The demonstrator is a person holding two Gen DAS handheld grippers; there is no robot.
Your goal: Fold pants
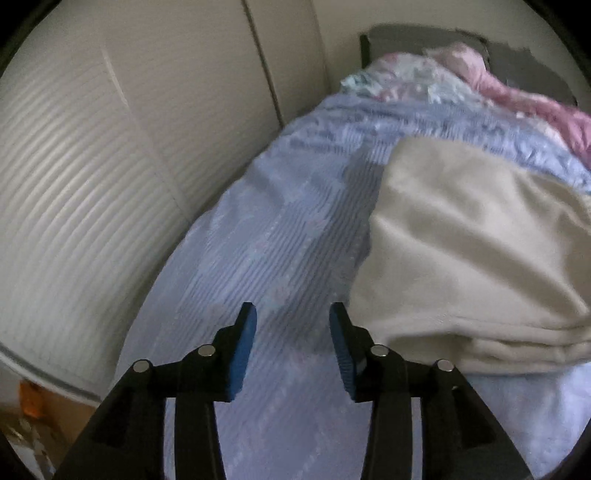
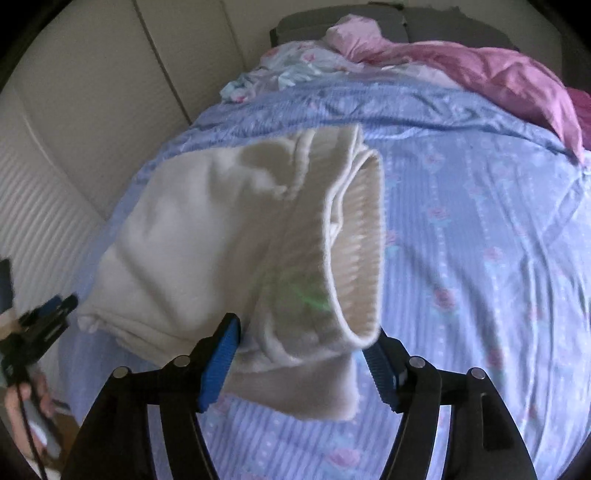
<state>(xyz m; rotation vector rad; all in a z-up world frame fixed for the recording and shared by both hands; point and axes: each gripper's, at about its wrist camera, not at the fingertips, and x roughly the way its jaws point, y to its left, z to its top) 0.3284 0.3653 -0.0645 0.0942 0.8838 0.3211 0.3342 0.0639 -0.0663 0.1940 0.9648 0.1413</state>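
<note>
Cream pants (image 2: 207, 236) lie folded in a thick bundle on a blue flowered bedsheet (image 2: 480, 258). Their ribbed waistband (image 2: 364, 243) faces my right gripper (image 2: 303, 354), whose jaws stand wide open around the near end of the bundle, which droops between them. In the left wrist view the pants (image 1: 469, 251) lie to the right. My left gripper (image 1: 293, 332) is open and empty over bare sheet (image 1: 258, 258), just left of the bundle's corner. It also shows in the right wrist view (image 2: 48, 314), at the bundle's left end.
A pink blanket (image 2: 498, 77) and a flowered pillow (image 2: 288, 66) lie at the head of the bed by a dark headboard (image 2: 332, 22). A beige wall with a ribbed panel (image 1: 74, 184) runs along the bed's left side. Cardboard and clutter (image 1: 33, 424) sit on the floor.
</note>
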